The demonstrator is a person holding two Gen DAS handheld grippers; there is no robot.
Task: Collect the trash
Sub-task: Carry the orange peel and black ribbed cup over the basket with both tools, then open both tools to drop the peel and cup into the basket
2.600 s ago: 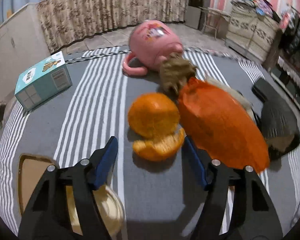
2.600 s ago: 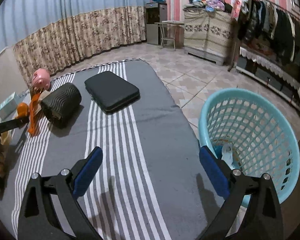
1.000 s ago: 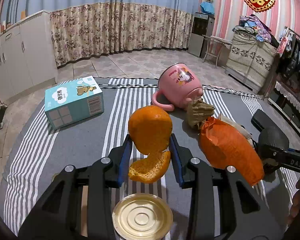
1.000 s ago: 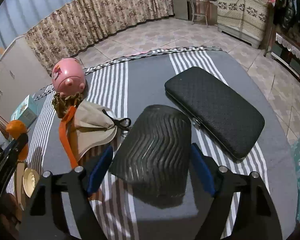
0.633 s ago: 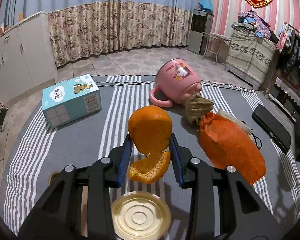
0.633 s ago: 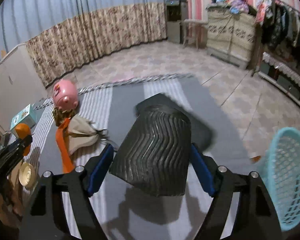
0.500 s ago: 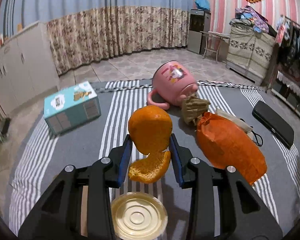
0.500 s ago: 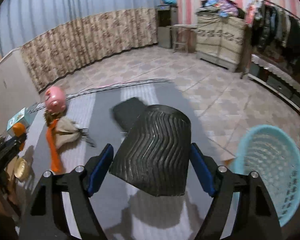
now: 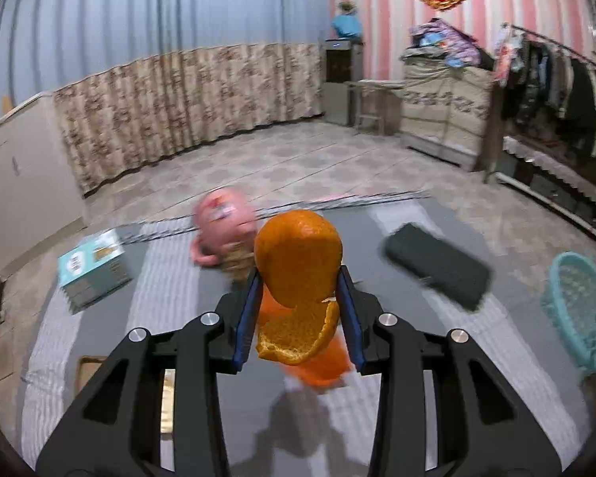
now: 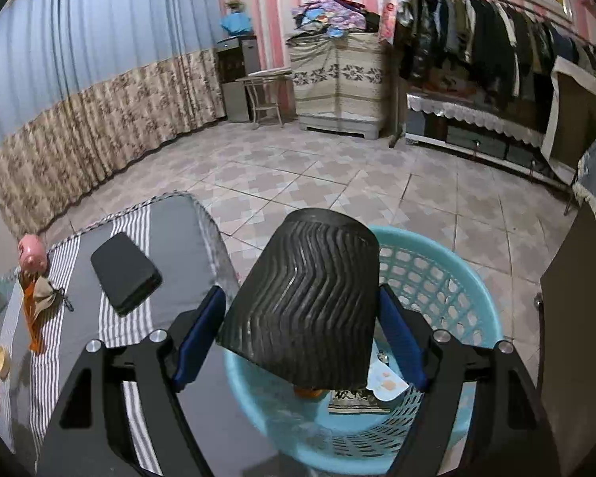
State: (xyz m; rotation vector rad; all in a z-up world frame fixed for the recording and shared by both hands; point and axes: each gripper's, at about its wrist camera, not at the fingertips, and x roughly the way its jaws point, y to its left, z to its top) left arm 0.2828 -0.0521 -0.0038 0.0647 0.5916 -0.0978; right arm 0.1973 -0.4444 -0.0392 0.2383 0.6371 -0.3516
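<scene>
Black cup (image 10: 304,306) now over basket (image 10: 449,274) (gripped)

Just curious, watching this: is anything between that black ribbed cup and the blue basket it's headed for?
Nothing visible. The right tool holds the black ribbed cup directly over the blue basket, whose open top shows only some trash at the bottom.

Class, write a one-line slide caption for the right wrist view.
Right gripper holds a black ribbed cup above the blue basket.
</scene>
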